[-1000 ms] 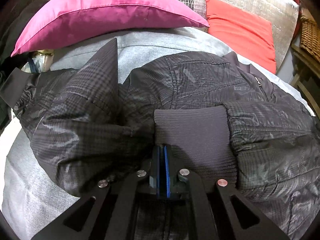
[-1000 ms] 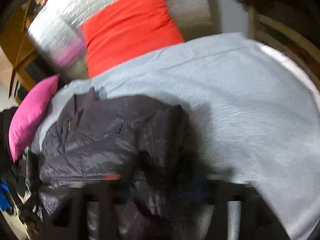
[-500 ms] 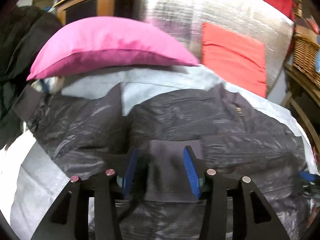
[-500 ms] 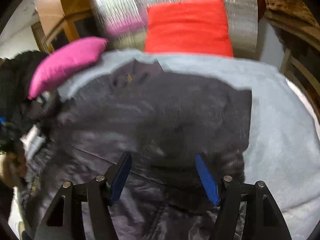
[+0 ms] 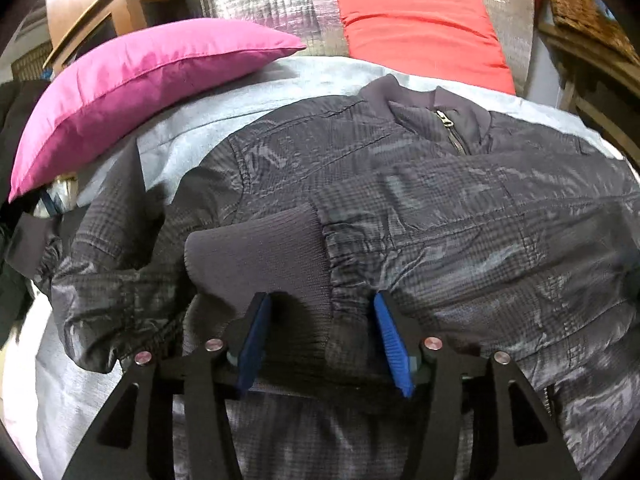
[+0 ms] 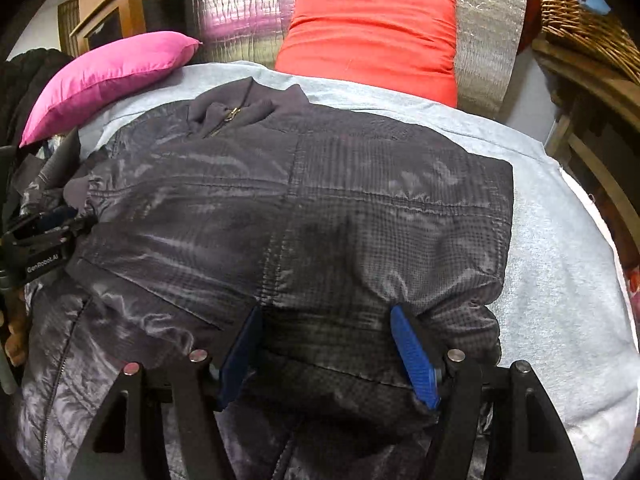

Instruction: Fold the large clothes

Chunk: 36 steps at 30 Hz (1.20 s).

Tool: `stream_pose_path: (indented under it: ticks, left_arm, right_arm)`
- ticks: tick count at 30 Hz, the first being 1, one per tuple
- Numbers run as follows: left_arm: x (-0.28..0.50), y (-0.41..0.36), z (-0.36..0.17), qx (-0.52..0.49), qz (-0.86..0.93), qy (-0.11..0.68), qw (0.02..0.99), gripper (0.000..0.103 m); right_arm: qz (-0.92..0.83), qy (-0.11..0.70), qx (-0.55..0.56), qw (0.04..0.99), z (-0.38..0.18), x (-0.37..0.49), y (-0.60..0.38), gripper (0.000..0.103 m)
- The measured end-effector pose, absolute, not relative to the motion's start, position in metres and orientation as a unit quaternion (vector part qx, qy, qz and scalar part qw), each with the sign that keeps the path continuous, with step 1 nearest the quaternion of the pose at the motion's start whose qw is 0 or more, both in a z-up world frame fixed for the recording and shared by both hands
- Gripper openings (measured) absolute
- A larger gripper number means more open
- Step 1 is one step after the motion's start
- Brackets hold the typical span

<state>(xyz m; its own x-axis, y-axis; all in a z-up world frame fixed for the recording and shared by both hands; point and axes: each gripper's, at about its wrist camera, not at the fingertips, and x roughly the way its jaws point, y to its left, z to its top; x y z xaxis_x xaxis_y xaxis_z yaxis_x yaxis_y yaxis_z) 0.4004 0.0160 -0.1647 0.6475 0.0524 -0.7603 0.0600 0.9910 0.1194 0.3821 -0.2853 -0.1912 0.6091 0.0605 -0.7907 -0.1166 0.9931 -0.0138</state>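
A dark jacket (image 5: 400, 184) lies flat on a bed with a grey sheet (image 6: 560, 240). A pink pillow (image 5: 132, 84) and a red pillow (image 6: 372, 36) sit at the far end, against a shiny silver cover (image 6: 484, 20). The left gripper (image 5: 320, 332) fingers are opening over the knit cuff (image 5: 260, 252), not pinching it. The right gripper (image 6: 326, 344) fingers stand wide apart above the jacket, holding nothing. Only the right view shows a wicker basket (image 6: 580, 12).

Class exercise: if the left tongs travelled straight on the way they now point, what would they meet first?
Probably the ribbed knit cuff of the dark jacket, lying just ahead between the opening left tongs; depth is unclear.
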Motion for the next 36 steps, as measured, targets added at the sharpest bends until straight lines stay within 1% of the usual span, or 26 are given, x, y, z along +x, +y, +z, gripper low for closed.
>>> stream_pose_path:
  ticks: [2,5,8,10,12,15,17,19,22,26,28,31,34,36]
  left_arm:
    - [0.401,0.022,-0.165,0.058,-0.002,0.415,0.908,0.061]
    - [0.395,0.024,-0.158,0.044,0.003,0.404,0.914,0.061]
    - [0.384,0.021,-0.144,0.034,0.007,0.379,0.925,0.061]
    - [0.376,0.013,-0.137,0.038,-0.004,0.366,0.93,0.063]
    - [0.374,0.001,-0.142,0.059,-0.011,0.371,0.927,0.065]
    - [0.381,-0.008,-0.168,0.086,-0.008,0.411,0.907,0.065]
    - [0.38,-0.009,-0.173,0.09,-0.002,0.405,0.91,0.067]
    - [0.381,-0.011,-0.174,0.094,0.0,0.404,0.91,0.067]
    - [0.381,-0.008,-0.175,0.091,-0.002,0.401,0.911,0.069]
    - [0.38,-0.008,-0.177,0.088,-0.001,0.398,0.913,0.071]
    - [0.381,-0.008,-0.176,0.086,-0.001,0.398,0.913,0.071]
    - [0.381,-0.006,-0.175,0.082,-0.003,0.399,0.913,0.071]
    - [0.382,-0.003,-0.171,0.075,-0.005,0.4,0.913,0.072]
    - [0.381,0.001,-0.162,0.063,-0.006,0.4,0.914,0.072]
  right_arm:
    - [0.059,0.431,0.004,0.901,-0.176,0.378,-0.293,0.071]
    - [0.06,0.413,0.052,0.907,-0.161,0.376,-0.306,0.071]
    - [0.059,0.444,0.02,0.894,-0.182,0.382,-0.303,0.071]
    - [0.054,0.439,0.001,0.897,-0.189,0.38,-0.298,0.071]
    - [0.053,0.438,0.007,0.897,-0.185,0.381,-0.297,0.073]
    - [0.065,0.433,0.03,0.899,-0.172,0.382,-0.301,0.073]
    - [0.063,0.416,0.047,0.906,-0.156,0.386,-0.31,0.073]
    - [0.052,0.415,0.07,0.906,-0.148,0.401,-0.325,0.073]
    - [0.039,0.425,0.114,0.897,-0.153,0.433,-0.35,0.073]
    - [0.035,0.457,0.175,0.872,-0.178,0.469,-0.375,0.073]
    - [0.032,0.459,0.166,0.872,-0.182,0.472,-0.373,0.073]
    - [0.024,0.455,0.136,0.88,-0.172,0.464,-0.362,0.073]
    - [0.04,0.425,0.126,0.896,-0.149,0.435,-0.349,0.073]
    - [0.06,0.41,0.097,0.905,-0.134,0.409,-0.332,0.073]
